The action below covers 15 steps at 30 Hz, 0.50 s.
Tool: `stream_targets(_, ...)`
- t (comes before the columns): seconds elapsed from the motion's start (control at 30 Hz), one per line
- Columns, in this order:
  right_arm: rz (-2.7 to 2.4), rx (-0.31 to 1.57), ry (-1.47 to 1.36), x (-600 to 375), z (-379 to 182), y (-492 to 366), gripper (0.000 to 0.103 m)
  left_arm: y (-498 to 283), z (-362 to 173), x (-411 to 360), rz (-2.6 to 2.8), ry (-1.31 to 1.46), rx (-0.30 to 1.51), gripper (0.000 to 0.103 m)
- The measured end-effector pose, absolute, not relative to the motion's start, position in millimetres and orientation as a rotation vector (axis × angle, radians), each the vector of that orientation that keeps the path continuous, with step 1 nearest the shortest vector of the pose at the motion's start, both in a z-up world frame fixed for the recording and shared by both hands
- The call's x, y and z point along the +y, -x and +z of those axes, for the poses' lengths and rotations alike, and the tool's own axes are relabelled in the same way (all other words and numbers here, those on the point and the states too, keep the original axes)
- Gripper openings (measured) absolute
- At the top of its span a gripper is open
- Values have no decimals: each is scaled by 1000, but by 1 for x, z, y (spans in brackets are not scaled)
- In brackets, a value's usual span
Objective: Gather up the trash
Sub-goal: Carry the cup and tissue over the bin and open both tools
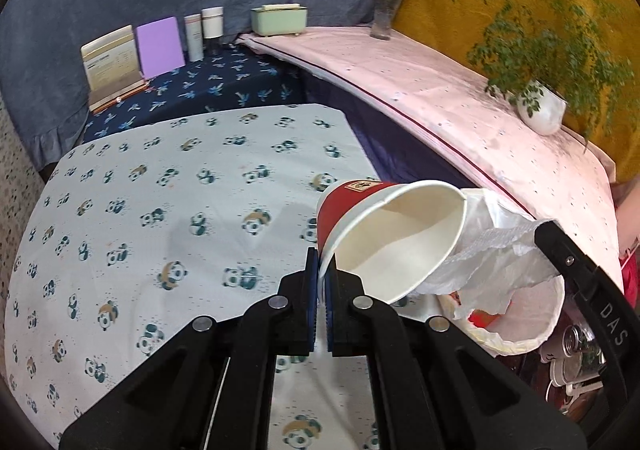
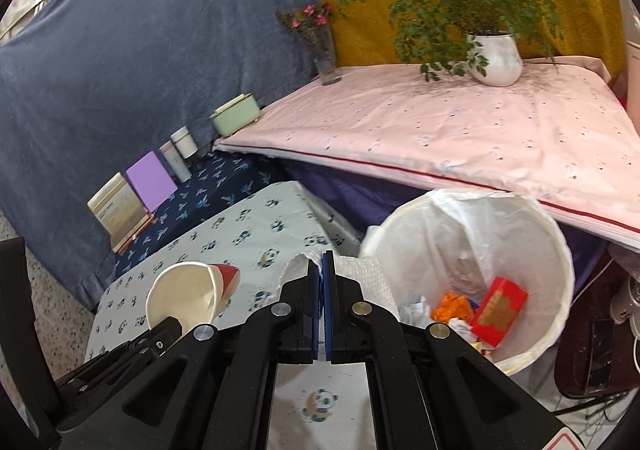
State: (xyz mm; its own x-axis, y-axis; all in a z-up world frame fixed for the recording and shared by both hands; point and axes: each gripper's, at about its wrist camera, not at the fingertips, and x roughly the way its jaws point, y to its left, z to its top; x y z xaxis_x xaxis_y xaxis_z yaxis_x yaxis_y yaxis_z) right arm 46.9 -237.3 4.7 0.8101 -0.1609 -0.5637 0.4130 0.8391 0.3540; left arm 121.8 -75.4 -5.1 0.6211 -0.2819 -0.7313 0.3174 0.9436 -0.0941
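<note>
My left gripper (image 1: 321,270) is shut on the rim of a red paper cup (image 1: 384,234), held tilted above the panda-print table; the cup also shows in the right wrist view (image 2: 188,298). My right gripper (image 2: 321,266) is shut on a white paper towel (image 2: 360,270), which also shows in the left wrist view (image 1: 492,262), held at the near rim of the white trash bin (image 2: 556,250). The bin has a plastic liner and holds a red box (image 2: 498,308), orange scraps (image 2: 452,306) and crumpled paper.
The panda-print table (image 1: 160,210) lies in front. Behind it a navy cloth holds a card stand (image 1: 110,64), purple card (image 1: 160,46) and two tubes (image 1: 204,30). A pink-covered ledge (image 2: 440,130) carries a green box (image 2: 236,118), flower vase (image 2: 324,54) and potted plant (image 2: 496,58).
</note>
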Motion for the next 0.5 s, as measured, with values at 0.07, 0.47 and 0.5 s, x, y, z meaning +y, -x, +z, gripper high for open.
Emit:
stream_targets(0.07,-339,538,-495,-248,6,-40,2,-118,-5,-86,-363,-56,835,3)
stream_targets(0.47,-437,513,-535,-305,3,-6,2,-100,-8,-148,-483,-110,848,3)
stream_targets(0.5,-444,511,-538,-309,3,-4,2,-99,-9,-155,-499,-115,852,3)
